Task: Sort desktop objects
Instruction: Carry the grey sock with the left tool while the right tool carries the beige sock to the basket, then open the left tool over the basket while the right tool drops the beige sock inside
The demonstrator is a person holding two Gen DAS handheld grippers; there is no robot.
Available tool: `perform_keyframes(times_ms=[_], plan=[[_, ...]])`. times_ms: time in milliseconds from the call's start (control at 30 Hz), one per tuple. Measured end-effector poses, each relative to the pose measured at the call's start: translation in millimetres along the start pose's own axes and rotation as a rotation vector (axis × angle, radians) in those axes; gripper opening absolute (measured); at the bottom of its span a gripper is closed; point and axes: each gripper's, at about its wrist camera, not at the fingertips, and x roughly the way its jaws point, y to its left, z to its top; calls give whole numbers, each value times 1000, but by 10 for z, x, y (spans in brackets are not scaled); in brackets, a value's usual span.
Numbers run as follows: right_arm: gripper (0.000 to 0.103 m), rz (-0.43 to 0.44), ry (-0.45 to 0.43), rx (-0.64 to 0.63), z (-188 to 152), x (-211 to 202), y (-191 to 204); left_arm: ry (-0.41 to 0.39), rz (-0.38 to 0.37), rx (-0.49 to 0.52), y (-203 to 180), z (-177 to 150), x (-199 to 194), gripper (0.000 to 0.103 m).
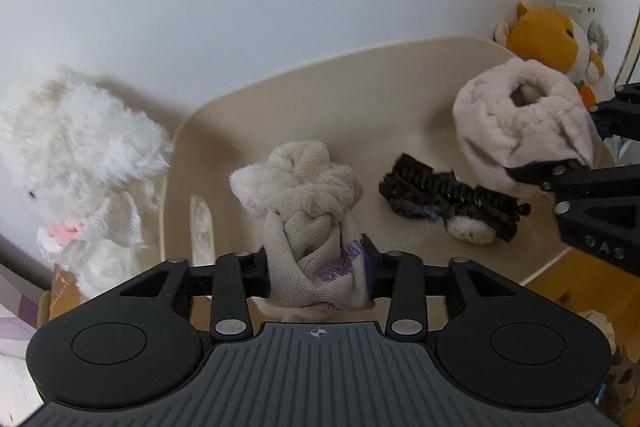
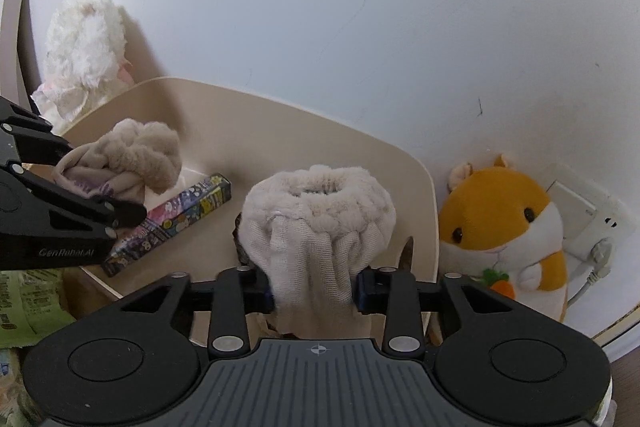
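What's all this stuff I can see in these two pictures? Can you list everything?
beige bin: one, against the white wall
fluffy slippers: two, beige, one in each gripper over the bin
brown item: one, dark, lying in the bin
patterned box: one, multicoloured, in the bin
white plush: one, beside the bin
hamster plush: one, orange and white, on the bin's other side
wall socket: one, white, behind the hamster
left gripper: black, around a slipper
right gripper: black, around a slipper
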Motion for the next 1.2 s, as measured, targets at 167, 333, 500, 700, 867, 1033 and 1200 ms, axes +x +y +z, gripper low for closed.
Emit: perform_keyframes(times_ms=[167,333,500,700,867,1033,1200], plan=[[66,4,-1,20,-64,13,23,16,1,-4,-16,11,-49,71],[87,-31,-51,7,-73,-114,30,10,-11,8,-36,18,-125,75],[99,-40,-91,16,-75,-290,-6,-7,4,28,-28,-27,-240,76],[103,-35,-120,21,-158,-562,-46,-32,0,-10,153,-95,-477,79],[103,-19,-125,30,-386,-756,-66,-46,8,-14,347,-300,-703,82],[103,-23,-80,43,-729,-882,-130,-19,19,-17,538,-670,-863,82],[103,-15,-20,129,-1073,-957,-237,27,9,-33,655,-1099,-976,82]])
